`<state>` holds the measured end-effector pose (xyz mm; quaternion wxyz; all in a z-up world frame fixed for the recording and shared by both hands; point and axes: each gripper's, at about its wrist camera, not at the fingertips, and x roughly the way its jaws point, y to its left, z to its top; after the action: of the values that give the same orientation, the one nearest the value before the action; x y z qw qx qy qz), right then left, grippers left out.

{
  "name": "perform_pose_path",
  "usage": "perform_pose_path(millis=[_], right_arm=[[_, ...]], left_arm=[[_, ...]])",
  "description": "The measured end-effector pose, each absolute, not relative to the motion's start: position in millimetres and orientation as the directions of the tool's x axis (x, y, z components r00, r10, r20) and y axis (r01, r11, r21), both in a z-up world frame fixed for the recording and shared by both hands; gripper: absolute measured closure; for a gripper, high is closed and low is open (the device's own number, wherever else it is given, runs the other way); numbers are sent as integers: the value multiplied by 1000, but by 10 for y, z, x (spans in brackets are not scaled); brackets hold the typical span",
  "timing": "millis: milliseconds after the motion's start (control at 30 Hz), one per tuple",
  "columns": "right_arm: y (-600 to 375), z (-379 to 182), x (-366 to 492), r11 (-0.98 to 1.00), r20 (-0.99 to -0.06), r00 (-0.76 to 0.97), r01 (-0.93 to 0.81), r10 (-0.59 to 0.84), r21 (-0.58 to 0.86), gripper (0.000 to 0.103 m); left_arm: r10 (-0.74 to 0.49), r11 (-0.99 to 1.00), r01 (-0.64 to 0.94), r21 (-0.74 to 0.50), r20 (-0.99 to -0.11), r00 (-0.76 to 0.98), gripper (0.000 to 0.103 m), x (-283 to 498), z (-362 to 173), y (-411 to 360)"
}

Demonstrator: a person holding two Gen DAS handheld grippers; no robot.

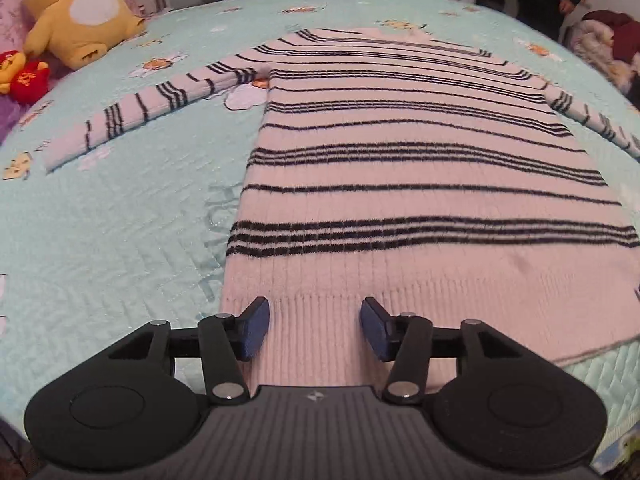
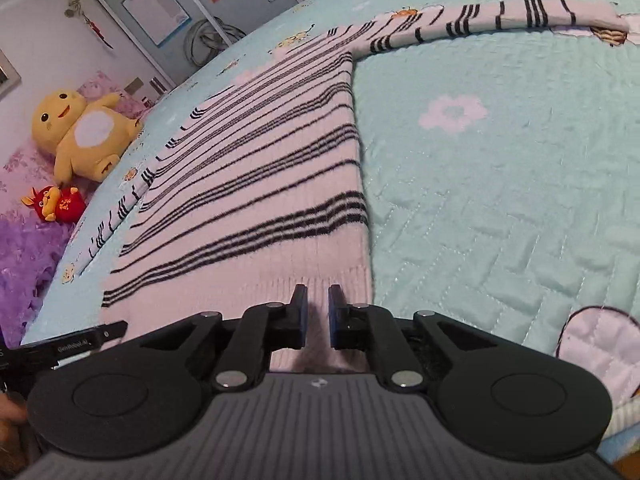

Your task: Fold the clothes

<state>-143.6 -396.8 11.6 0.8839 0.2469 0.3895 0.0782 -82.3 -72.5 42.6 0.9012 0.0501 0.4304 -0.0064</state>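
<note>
Knit striped sweater (image 1: 400, 168) flat on quilt (image 1: 120, 220); plush toy (image 1: 78, 10) clear at far edge; left gripper (image 1: 315, 328) wide over hem, right gripper (image 2: 318, 312) narrow, grip uncertain

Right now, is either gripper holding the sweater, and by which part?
The right gripper pinches the sweater by its ribbed bottom hem, near the right corner. The left gripper is open above the hem, holding nothing.

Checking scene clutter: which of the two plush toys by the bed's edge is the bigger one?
The yellow plush toy with the white belly; the small red plush toy lies just below it in the left wrist view.
</note>
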Motion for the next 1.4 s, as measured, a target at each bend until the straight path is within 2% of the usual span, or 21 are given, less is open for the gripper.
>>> perform_pose_path(millis=[133, 233, 333, 367, 467, 567, 733, 800, 900, 933, 1100, 1300, 1400], right_arm=[[-3634, 410, -1364, 878, -591, 715, -66, 373, 474, 90], [-3316, 436, -1288, 877, -576, 702, -147, 418, 457, 90], [-3107, 175, -1261, 882, -655, 614, -160, 441, 444, 91], [-3107, 136, -1310, 879, -656, 610, -157, 445, 450, 93], [-3128, 54, -1428, 867, -661, 594, -139, 459, 478, 92], [-3154, 238, -1370, 859, -651, 602, -122, 462, 497, 91], [-3006, 600, -1250, 863, -563, 690, -183, 454, 471, 91], [-2877, 526, -1179, 879, -589, 676, -199, 444, 434, 91], [-2734, 137, -1105, 895, -707, 562, -157, 429, 418, 91], [-2720, 88, -1142, 898, -712, 561, -151, 422, 413, 91], [-2691, 190, -1266, 905, -694, 593, -162, 408, 393, 90], [-2648, 509, -1188, 907, -628, 672, -171, 393, 384, 90], [-2568, 488, -1148, 909, -634, 663, -196, 399, 367, 90]], left_arm=[[74, 979, 104, 178, -774, 628, 43, -815, 510, -1035], [58, 972, 154, 177, -817, 573, 41, -784, 369, -1191], [68, 971, 149, 185, -818, 572, 41, -797, 296, -1209], [68, 971, 151, 187, -817, 573, 41, -800, 298, -1206], [53, 974, 155, 166, -828, 558, 41, -774, 311, -1169], [44, 976, 154, 153, -834, 550, 41, -755, 312, -1157], [22, 977, 164, 135, -833, 552, 41, -772, 312, -1140], [8, 980, 163, 115, -838, 545, 40, -756, 310, -1107], [-14, 983, 163, 86, -845, 534, 40, -733, 307, -1065], [-22, 983, 165, 79, -846, 533, 40, -730, 306, -1053], [-51, 983, 176, 50, -849, 526, 40, -715, 307, -1009], [-89, 983, 182, 7, -851, 517, 39, -693, 303, -941], [-102, 983, 183, -6, -850, 517, 37, -687, 303, -926]])
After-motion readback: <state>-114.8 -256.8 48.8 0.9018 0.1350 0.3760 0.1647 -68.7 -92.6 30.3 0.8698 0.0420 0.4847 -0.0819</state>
